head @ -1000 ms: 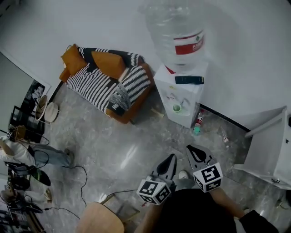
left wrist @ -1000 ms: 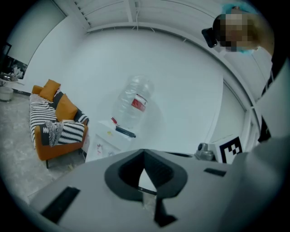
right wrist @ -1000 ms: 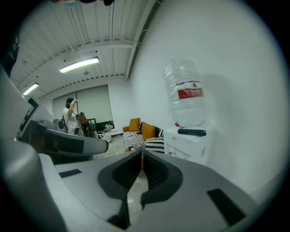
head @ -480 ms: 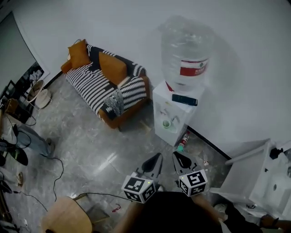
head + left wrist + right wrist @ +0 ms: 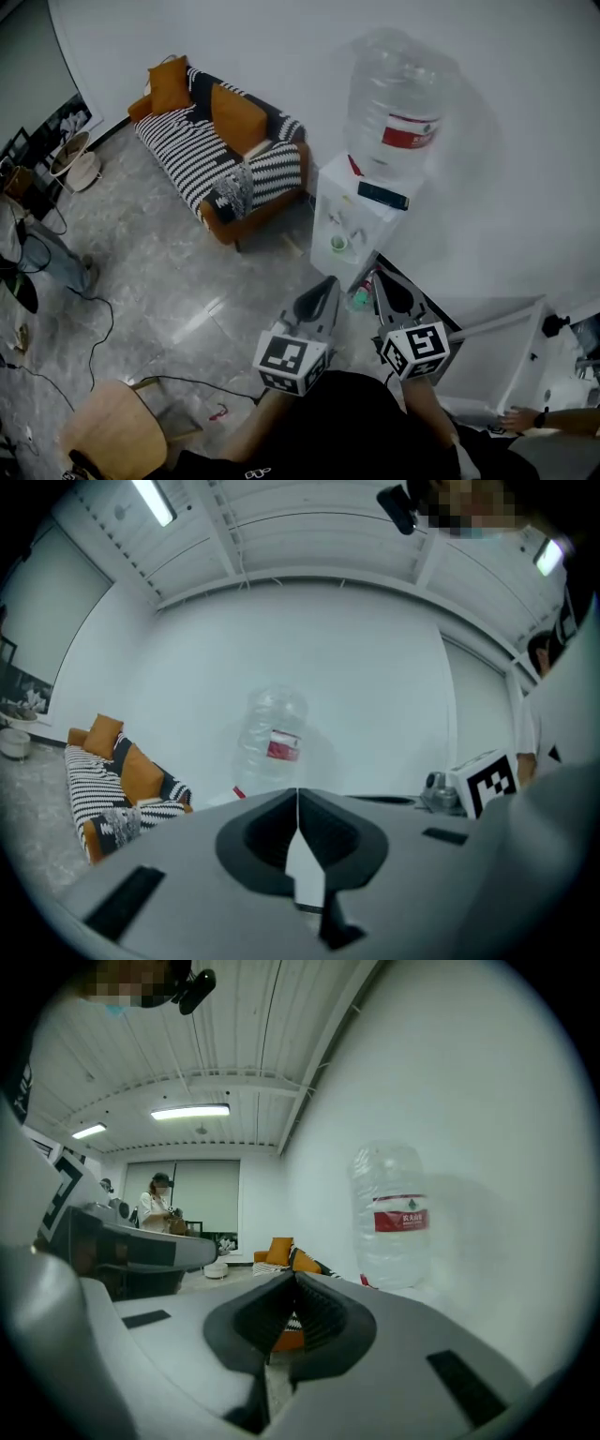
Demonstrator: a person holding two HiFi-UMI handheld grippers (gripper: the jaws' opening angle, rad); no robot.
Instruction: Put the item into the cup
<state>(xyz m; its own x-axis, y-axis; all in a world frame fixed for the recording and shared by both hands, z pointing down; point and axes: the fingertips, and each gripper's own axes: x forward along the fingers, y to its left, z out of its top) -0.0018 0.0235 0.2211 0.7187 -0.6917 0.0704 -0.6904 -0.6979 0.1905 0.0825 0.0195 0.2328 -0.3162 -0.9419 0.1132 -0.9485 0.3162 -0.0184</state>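
Both tongs shut and empty. Left tongs [image 5: 329, 282]: jaw edges meet along their whole length in the left gripper view. Right tongs [image 5: 378, 274]: just closed the last bit, tips together, nothing between.

Cup [image 5: 339, 243]: upright in the tap recess of the water dispenser [image 5: 328, 202], ahead of both tongs and a little toward the left pair, which looks the nearer. Both pairs well apart from it.

The item: none held, and I cannot tell for certain which it is. Likeliest is the dark flat thing [image 5: 382, 195] on the dispenser top, at the foot of the big jug [image 5: 398, 103], long axis across the top; nearer the right tongs.

In the way, by my guess: the taps above the cup leave little room over its mouth. Small bottle [image 5: 359, 296] on the floor at the dispenser's foot. Striped sofa [image 5: 202, 155] and wooden chair [image 5: 103, 436] well off left.
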